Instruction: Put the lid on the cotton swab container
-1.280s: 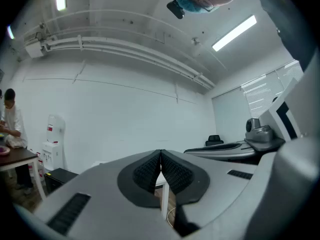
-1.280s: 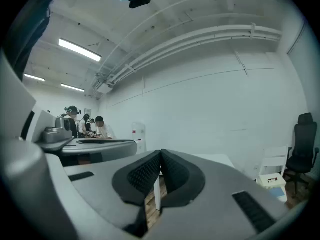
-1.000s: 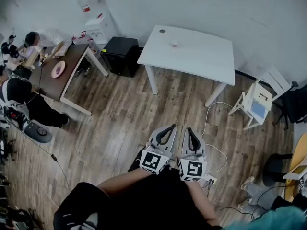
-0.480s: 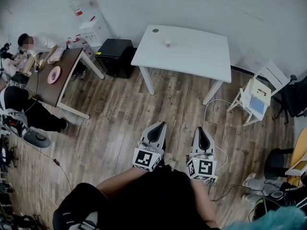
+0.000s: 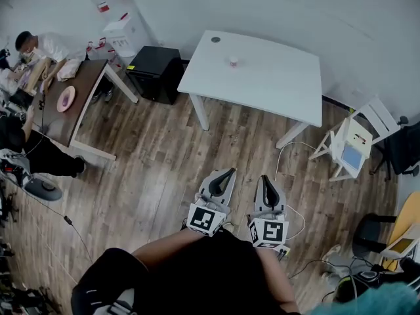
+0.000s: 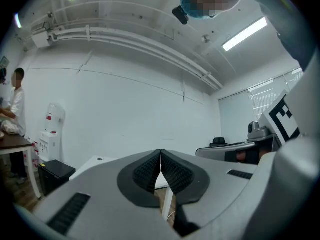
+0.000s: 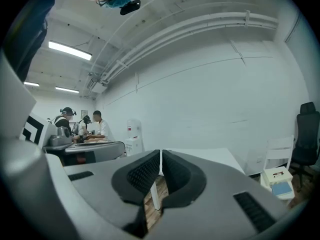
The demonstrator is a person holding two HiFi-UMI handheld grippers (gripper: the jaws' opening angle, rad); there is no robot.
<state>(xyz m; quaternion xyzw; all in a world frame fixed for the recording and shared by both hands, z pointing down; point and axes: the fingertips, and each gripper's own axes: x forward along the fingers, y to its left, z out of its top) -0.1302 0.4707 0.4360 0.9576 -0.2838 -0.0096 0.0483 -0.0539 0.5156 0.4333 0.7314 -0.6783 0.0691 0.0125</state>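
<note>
A white table (image 5: 275, 77) stands far ahead across the wooden floor. On it sits a small pale container (image 5: 233, 61), with a small dark round thing (image 5: 215, 39) near the back left corner; both are too small to make out. My left gripper (image 5: 228, 174) and right gripper (image 5: 264, 178) are held side by side close to my body, well short of the table. Both are shut with nothing between the pads. In the left gripper view the left gripper (image 6: 160, 154) points toward the table (image 6: 92, 161). The right gripper (image 7: 160, 154) points at the same table (image 7: 210, 155).
A black cabinet (image 5: 156, 74) and a water dispenser (image 5: 118, 25) stand left of the white table. A brown table (image 5: 72, 104) with seated people is at far left. A small white chair (image 5: 351, 143) and black chairs are at right. Cables (image 5: 289, 156) lie on the floor.
The head view has swayed a little. The two grippers spread apart, then drew closer together again. Both stayed shut and empty.
</note>
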